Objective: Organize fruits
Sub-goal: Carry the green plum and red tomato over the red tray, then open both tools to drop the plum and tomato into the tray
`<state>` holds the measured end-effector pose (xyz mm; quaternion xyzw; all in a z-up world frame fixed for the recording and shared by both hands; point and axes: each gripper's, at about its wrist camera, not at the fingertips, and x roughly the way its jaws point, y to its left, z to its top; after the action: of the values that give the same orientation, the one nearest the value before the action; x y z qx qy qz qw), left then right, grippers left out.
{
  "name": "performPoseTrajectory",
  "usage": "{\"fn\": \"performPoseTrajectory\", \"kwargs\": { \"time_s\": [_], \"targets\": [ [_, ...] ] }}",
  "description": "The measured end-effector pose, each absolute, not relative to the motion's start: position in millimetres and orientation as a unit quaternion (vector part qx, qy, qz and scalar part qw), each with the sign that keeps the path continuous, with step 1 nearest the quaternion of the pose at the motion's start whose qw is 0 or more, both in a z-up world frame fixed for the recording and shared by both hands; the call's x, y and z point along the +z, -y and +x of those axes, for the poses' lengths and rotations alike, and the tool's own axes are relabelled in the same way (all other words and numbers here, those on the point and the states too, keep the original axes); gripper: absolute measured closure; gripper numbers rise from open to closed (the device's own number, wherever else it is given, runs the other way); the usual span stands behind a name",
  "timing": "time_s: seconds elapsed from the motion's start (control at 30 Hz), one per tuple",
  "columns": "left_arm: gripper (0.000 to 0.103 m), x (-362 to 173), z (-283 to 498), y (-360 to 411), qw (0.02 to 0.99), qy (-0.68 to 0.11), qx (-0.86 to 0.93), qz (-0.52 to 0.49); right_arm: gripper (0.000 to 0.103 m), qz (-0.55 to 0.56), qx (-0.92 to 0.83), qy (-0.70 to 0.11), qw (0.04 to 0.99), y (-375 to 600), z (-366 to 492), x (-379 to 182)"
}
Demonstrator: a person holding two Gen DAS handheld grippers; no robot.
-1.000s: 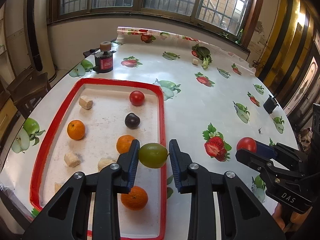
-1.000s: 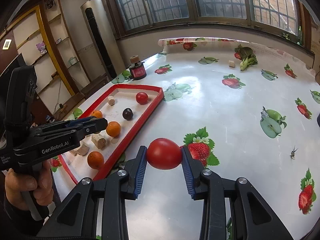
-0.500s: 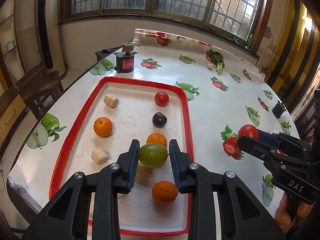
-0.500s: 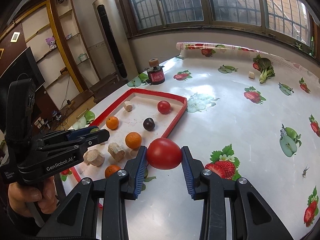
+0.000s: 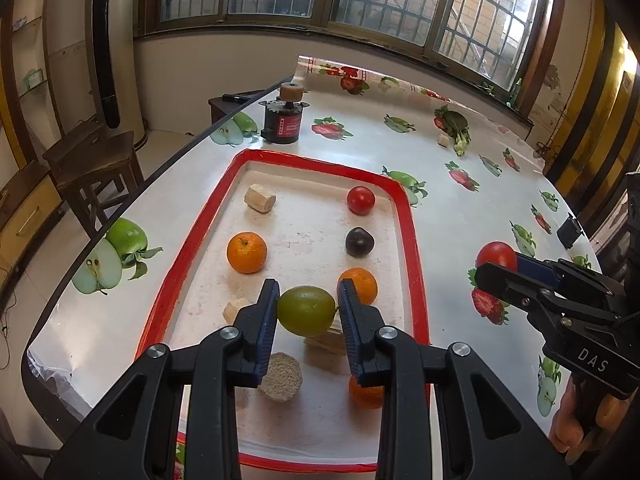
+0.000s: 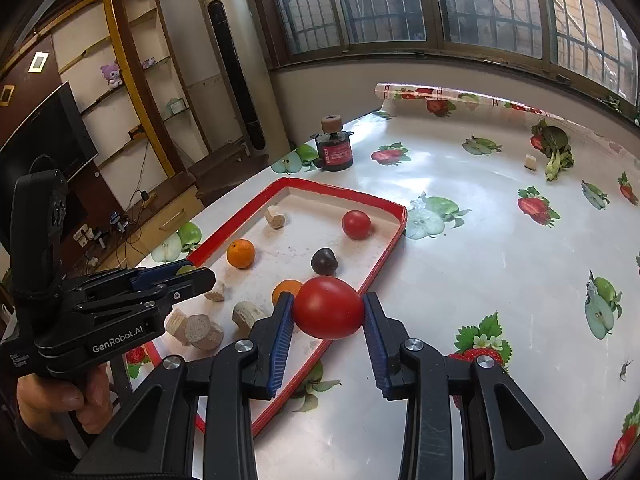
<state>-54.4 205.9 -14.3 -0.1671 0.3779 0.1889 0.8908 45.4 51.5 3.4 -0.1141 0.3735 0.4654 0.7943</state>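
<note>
Left gripper (image 5: 307, 310) clamped on a green fruit (image 5: 306, 310), pads pressing both sides; fruit carried in the air over the red-rimmed tray (image 5: 408, 216). Right gripper (image 6: 327, 308) clamped on a red tomato (image 6: 328, 307), held above the tray's near right rim.

Below and just ahead of the left gripper: an orange (image 5: 360, 285), close to its right finger. Directly beneath it: pale cut chunks (image 5: 280, 376) and a 2nd orange (image 5: 366, 392). Further ahead: a dark plum (image 5: 359, 242), a small red tomato (image 5: 361, 200), a 3rd orange (image 5: 246, 252) off to the left.

Risks, as judged:
- Both fruits are round and smooth; a loosened squeeze would likely drop them early and let them roll.
- Little bare floor under the left gripper; lowering straight down probably lands the green fruit on a chunk, and it tips off.
- Right gripper sits over the rim; release there could send the tomato onto the tablecloth (image 6: 480, 248).
- The 2 grippers are near each other; crossing paths could knock 1.
</note>
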Motion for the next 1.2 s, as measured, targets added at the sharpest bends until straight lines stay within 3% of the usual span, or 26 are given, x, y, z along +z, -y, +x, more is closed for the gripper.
{"fn": "performPoseTrajectory", "kwargs": {
  "time_s": [1.2],
  "targets": [
    [0.075, -34, -40, -267, 0.868, -0.395, 0.206, -0.221, 0.068, -0.109, 0.481, -0.416, 0.764, -151, 94, -30]
  ]
}}
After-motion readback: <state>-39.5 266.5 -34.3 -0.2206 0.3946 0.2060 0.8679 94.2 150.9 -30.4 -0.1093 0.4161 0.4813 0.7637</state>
